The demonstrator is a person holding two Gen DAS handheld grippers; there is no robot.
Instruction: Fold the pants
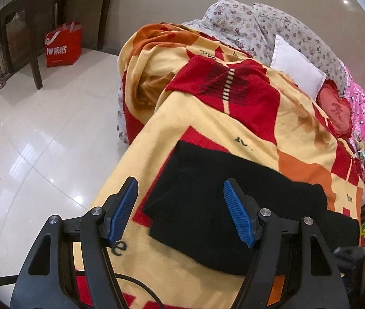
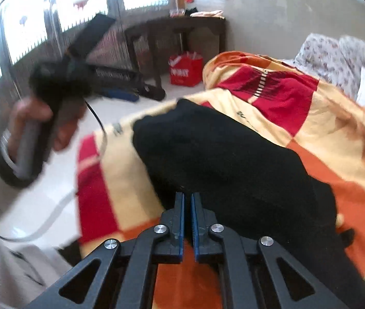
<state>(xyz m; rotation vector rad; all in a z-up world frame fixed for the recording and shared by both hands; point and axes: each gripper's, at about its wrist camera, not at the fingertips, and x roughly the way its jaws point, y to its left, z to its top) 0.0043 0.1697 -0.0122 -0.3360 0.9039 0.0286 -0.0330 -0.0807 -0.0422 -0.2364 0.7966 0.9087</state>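
Note:
The black pants [image 1: 221,200] lie folded in a compact stack on the yellow, red and orange blanket [image 1: 234,134] on the bed. My left gripper [image 1: 179,193] is open and empty, hovering just above the near left part of the pants. In the right wrist view the pants [image 2: 221,159] fill the middle. My right gripper [image 2: 187,198] has its blue pads [image 2: 181,221] nearly together at the near edge of the pants; black cloth reaches the tips, and whether cloth is pinched between them is unclear. The left gripper's body in a hand [image 2: 53,97] shows blurred at the left.
A floral quilt [image 1: 272,25], a white pillow [image 1: 295,67] and a red heart cushion [image 1: 334,110] lie at the bed's far end. A dark wooden table [image 1: 53,2] and a red shopping bag [image 1: 64,43] stand on the glossy tiled floor [image 1: 40,141] to the left.

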